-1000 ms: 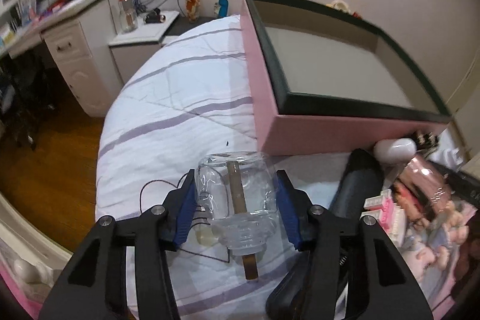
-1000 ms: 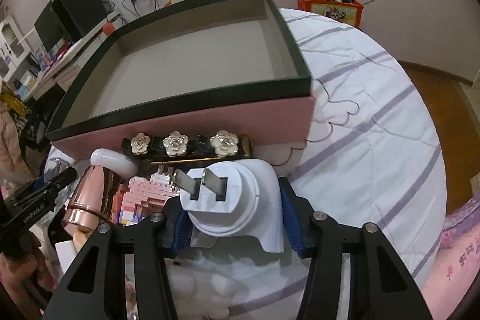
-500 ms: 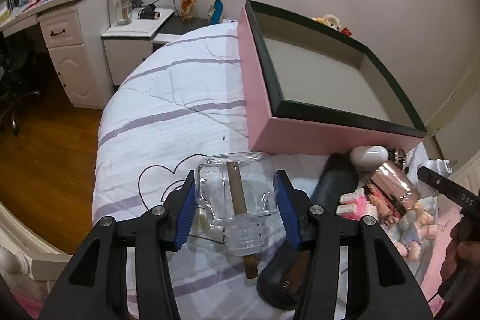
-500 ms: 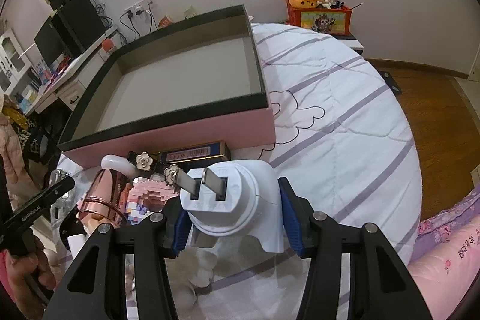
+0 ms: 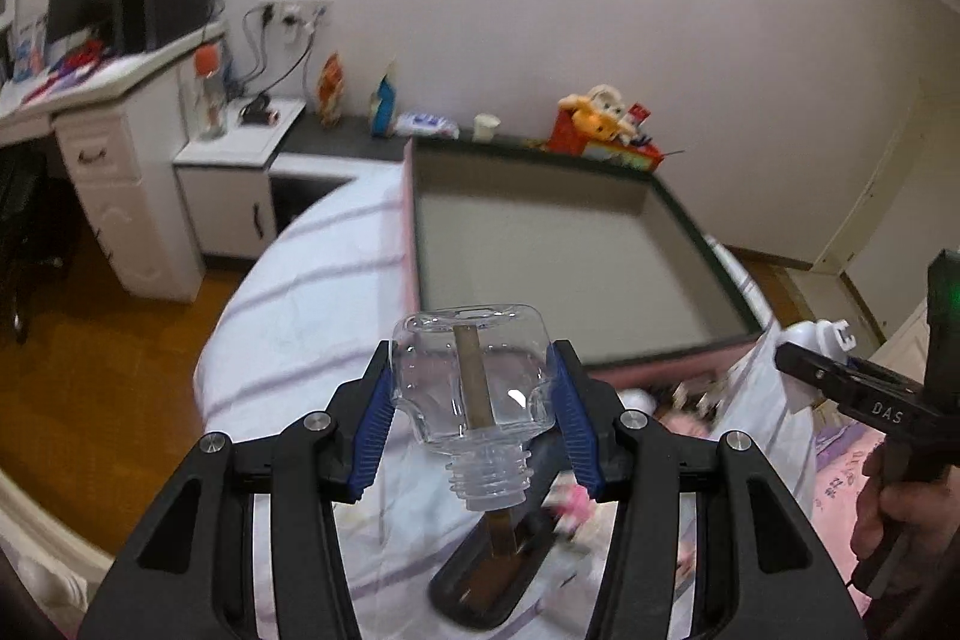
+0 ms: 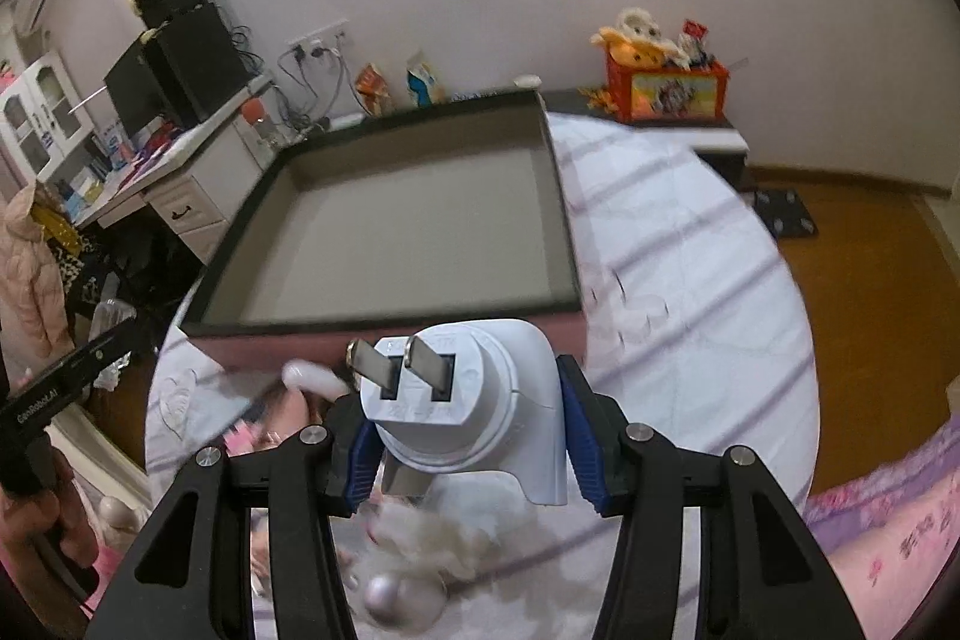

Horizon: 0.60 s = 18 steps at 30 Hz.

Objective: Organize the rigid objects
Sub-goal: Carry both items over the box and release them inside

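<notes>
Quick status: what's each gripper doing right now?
Left gripper: closed on the clear glass bottle.
Right gripper: closed on the white plug adapter.

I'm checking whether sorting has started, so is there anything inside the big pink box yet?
No, the pink box shows only its bare grey floor, while the glass bottle and white plug adapter sit between the jaws.

1. Box (image 5: 600, 280) interior bare, open from above; centre of both frames.
2. Box walls (image 6: 384, 334) stand between each gripper and that floor.
3. Bedspread (image 5: 312, 292) left of box in left view: clear strip.
4. Bedspread right of box in right view (image 6: 690, 280): wide, clear.
5. Clutter (image 6: 288, 400) crowds foot of near wall, blurred.
6. Right gripper (image 5: 840, 370) fills right edge of left view.
7. Nightstand (image 5: 240, 184) and desk (image 5: 120, 112), upper left, off the bed.
</notes>
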### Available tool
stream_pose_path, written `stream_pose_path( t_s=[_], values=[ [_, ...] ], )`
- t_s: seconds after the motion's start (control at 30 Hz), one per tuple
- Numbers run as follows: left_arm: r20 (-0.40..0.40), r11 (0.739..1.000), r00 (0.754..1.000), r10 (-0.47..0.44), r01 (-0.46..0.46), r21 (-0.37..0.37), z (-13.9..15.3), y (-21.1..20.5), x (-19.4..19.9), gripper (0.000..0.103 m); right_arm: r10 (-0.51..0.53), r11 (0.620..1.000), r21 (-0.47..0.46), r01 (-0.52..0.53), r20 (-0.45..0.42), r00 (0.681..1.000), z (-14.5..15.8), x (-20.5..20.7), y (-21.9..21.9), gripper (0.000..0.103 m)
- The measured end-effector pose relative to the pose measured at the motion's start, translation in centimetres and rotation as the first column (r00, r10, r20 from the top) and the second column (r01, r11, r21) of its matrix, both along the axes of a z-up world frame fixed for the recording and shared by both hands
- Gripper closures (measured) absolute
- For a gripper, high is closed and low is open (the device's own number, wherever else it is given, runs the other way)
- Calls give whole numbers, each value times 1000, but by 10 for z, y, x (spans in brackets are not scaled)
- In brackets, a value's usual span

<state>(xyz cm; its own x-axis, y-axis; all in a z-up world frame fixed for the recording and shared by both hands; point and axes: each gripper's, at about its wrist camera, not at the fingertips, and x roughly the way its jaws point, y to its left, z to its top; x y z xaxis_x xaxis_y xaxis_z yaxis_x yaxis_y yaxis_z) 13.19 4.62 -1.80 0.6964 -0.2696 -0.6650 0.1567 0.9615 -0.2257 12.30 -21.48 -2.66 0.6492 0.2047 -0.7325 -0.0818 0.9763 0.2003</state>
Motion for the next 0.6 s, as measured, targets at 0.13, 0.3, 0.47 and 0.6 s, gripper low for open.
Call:
stream_pose_path(
  t_s=[0.13,0.3,0.47,0.6],
  values=[
    [21,999,999,-39,39,-5,17,-17,27,53,46,999,-13,-46,44,998,23,27,13,50],
    [3,998,998,-60,60,-16,17,-34,68,53,83,997,5,-83,37,996,26,70,24,50],
    [-55,997,996,-74,74,-15,-3,-54,103,52,84,996,10,-84,-30,996,2,105,30,50],
    [-125,997,989,-83,83,-4,-25,-68,126,52,87,996,7,-87,-98,991,-19,123,30,50]
  ],
)
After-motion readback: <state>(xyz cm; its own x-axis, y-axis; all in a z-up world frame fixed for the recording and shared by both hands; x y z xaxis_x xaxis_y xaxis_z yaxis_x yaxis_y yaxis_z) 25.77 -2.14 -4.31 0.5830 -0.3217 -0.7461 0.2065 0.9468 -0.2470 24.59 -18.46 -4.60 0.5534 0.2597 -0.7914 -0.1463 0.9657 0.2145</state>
